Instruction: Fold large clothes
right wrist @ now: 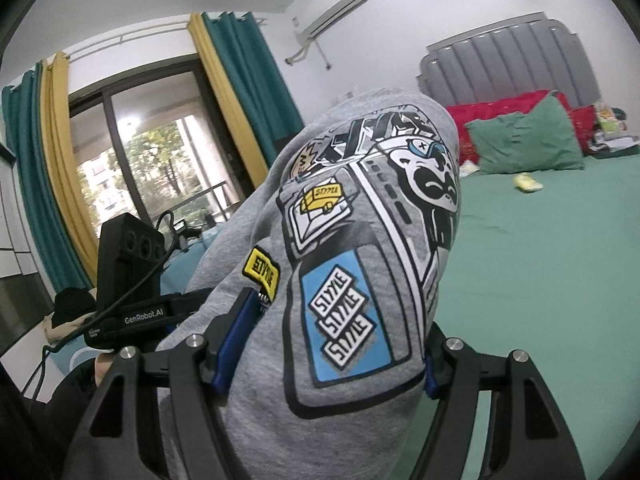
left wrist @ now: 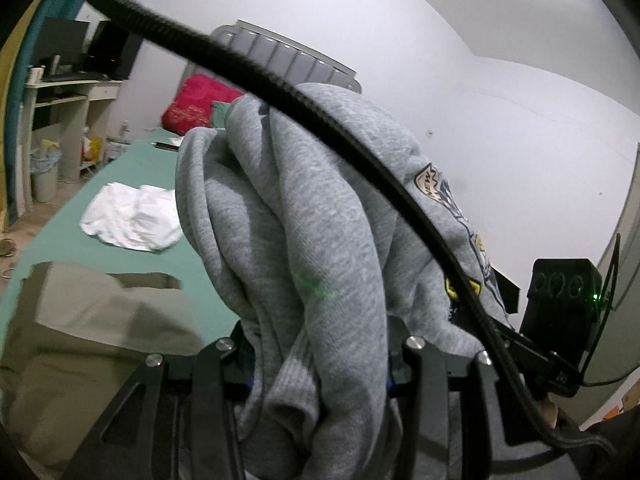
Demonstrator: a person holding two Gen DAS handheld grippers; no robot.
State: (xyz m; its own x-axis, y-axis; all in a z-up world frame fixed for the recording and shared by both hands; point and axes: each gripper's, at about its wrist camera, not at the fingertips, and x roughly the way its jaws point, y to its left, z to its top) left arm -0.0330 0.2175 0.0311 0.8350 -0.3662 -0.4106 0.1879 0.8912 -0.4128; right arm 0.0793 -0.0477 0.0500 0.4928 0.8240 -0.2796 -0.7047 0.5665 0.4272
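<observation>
A grey sweatshirt [left wrist: 304, 216] with printed patches is lifted above the green bed [left wrist: 132, 168]. My left gripper [left wrist: 320, 344] is shut on a thick bunch of its fabric, which drapes over the fingers and hides the pads. My right gripper [right wrist: 324, 344] is shut on a wide bundle of the same grey sweatshirt [right wrist: 360, 248], its cartoon print and blue label facing the camera. The blue pads [right wrist: 236, 340] press into the cloth on both sides. In each view the other gripper's black camera block [left wrist: 560, 300] shows close beside the garment.
A white garment [left wrist: 132, 216] and an olive-khaki one [left wrist: 80, 320] lie on the green sheet. Red bedding [right wrist: 516, 112], a green pillow [right wrist: 528, 140] and a grey headboard [right wrist: 512, 56] are at the bed's far end. A desk with shelves [left wrist: 60, 96] stands left; a black cable [left wrist: 320, 112] crosses the left view.
</observation>
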